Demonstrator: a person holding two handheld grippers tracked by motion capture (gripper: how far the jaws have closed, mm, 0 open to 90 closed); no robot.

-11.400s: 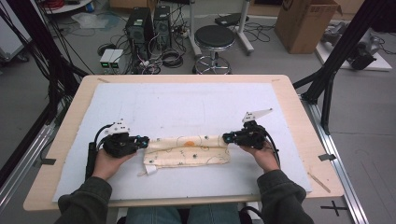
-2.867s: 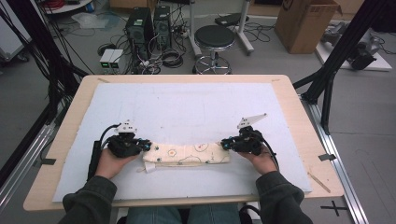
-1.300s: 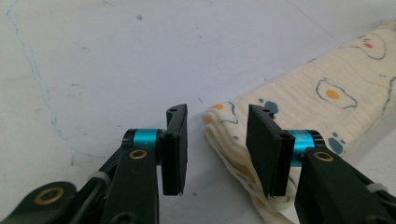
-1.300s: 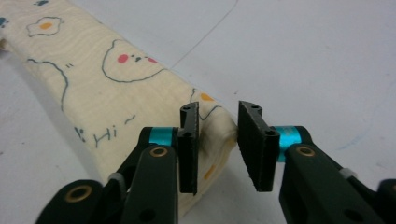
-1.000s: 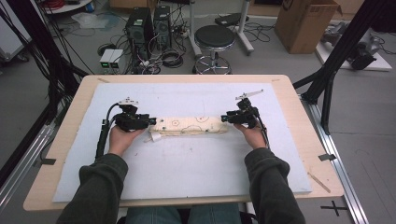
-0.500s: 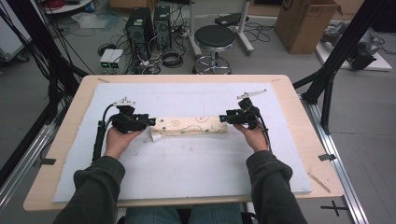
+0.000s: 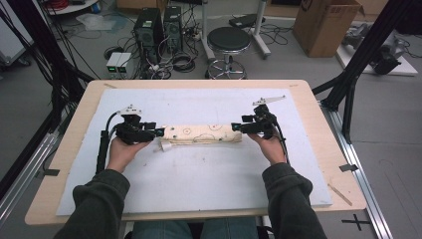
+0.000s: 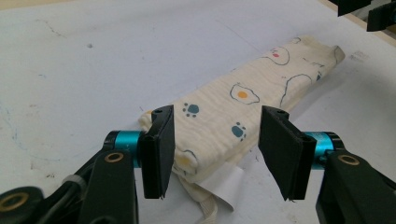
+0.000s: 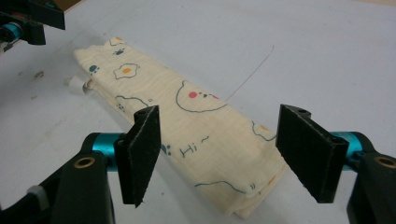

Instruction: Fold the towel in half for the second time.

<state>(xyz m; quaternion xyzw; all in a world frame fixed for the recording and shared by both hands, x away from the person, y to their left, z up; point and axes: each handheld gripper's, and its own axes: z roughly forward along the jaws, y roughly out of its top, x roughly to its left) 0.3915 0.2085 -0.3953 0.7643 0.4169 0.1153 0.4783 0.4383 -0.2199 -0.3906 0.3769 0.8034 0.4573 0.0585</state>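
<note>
One folded cloth [image 7: 201,134] is lying on one tabletop [image 7: 199,85]. Two hand-held grippers are flanking it: the left hand-held gripper [image 7: 158,132] and the right hand-held gripper [image 7: 235,127]. One stool [image 7: 228,41] and one cardboard box [image 7: 326,22] are standing behind.

The cloth I am working on [image 7: 201,135] is folded into a long, narrow bundle of several layers. It is cream-coloured and crinkly, printed with fried eggs, teal paw prints, outlined bear faces with red noses and a small "Hi~". It lies flat on the white sheet of the counter, stretched from side to side in front of me. A white tag and a thin cord stick out from under its left end.
</note>
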